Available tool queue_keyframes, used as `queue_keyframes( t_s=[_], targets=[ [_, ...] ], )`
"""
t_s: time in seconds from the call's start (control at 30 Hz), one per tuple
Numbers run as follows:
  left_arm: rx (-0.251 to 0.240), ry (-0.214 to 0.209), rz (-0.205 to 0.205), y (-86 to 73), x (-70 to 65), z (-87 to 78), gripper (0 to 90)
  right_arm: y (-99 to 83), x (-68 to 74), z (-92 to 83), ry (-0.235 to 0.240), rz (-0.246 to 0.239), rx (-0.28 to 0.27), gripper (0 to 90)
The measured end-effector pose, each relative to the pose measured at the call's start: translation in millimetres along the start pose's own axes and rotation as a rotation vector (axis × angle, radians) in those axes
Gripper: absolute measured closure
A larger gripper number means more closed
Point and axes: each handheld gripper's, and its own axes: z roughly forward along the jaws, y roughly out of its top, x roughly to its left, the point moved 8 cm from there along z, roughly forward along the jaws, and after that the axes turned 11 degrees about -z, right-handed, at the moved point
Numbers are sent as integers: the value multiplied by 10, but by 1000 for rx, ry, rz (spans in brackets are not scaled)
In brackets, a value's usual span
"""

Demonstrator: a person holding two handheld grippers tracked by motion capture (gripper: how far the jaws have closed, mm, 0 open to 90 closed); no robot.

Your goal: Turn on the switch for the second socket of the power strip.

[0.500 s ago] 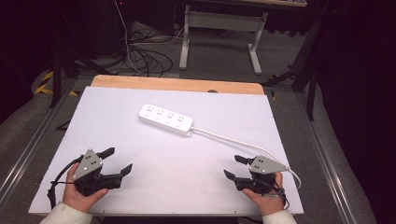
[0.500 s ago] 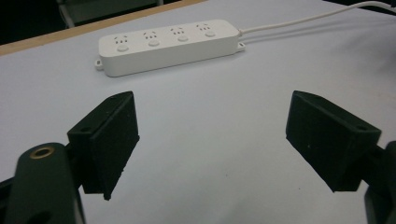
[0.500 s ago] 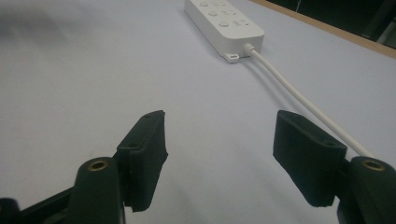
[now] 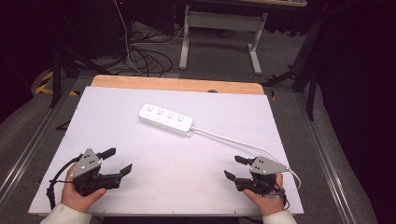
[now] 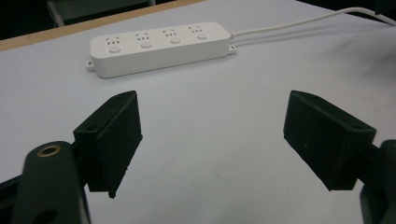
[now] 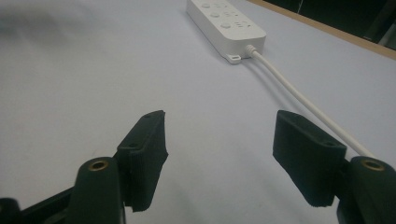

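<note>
A white power strip (image 4: 165, 119) with several sockets lies slanted on the white table top (image 4: 140, 168), toward the back middle. Its white cable (image 4: 243, 142) runs right and forward past my right gripper. My left gripper (image 4: 116, 161) rests at the front left, open, nothing between its jaws. My right gripper (image 4: 236, 167) rests at the front right, open and empty too. The left gripper view has the power strip (image 5: 159, 46) ahead of the open gripper (image 5: 212, 135). In the right gripper view the power strip (image 6: 224, 23) and cable (image 6: 299, 95) lie beyond the gripper (image 6: 219, 154).
A wooden edge (image 4: 177, 85) runs along the table's far side. Behind it on the floor are tangled black cables (image 4: 140, 56) and a white desk frame (image 4: 219, 35). Metal rails (image 4: 28, 149) border the table on both sides.
</note>
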Motion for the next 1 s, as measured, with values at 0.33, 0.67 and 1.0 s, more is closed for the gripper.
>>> queue_keyframes(
  t_s=[0.33, 0.67, 1.0],
  targets=[
    [19, 0, -5, 66, -19, -34, 229, -6, 8, 5, 2, 0, 4, 358],
    [45, -26, 13, 310, -68, 21, 353, -33, 15, 5, 8, 7, 13, 370],
    [51, -25, 41, 556, -110, 147, 340, -52, 27, 3, 16, 20, 14, 371]
  ],
)
